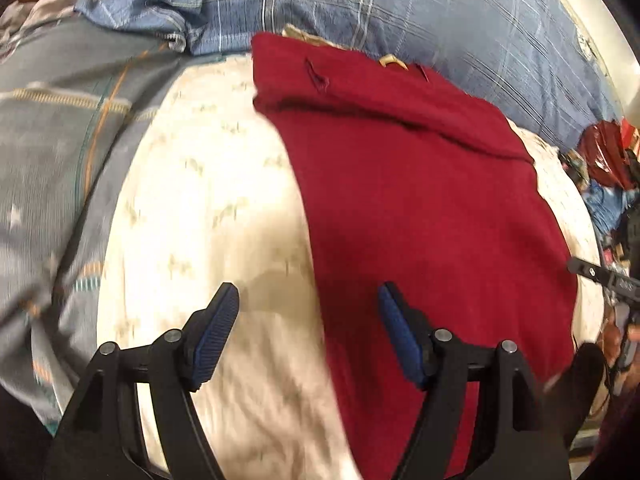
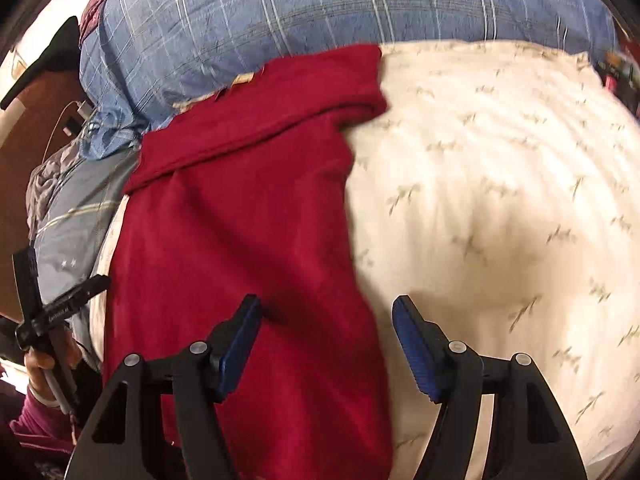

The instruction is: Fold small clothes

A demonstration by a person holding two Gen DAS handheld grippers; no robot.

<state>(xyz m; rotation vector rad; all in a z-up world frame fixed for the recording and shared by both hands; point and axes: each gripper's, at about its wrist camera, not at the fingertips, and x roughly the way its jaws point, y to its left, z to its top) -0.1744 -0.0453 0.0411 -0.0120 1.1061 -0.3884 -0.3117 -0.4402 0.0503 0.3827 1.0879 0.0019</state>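
Note:
A dark red garment [image 1: 420, 208] lies flat on the cream patterned bed cover [image 1: 208, 208], its waistband end far from me. My left gripper [image 1: 308, 300] is open and empty, hovering over the garment's near left edge. In the right wrist view the same red garment [image 2: 240, 240] lies on the cream cover [image 2: 500, 200]. My right gripper [image 2: 326, 314] is open and empty over the garment's near right edge. The left gripper's body [image 2: 44, 316] shows at the far left of the right wrist view.
A blue plaid pillow [image 1: 400, 8] lies behind the garment, also in the right wrist view [image 2: 320, 12]. A grey patterned blanket [image 1: 48, 160] lies at the left. Red and blue clutter [image 1: 608, 168] sits past the bed's right side.

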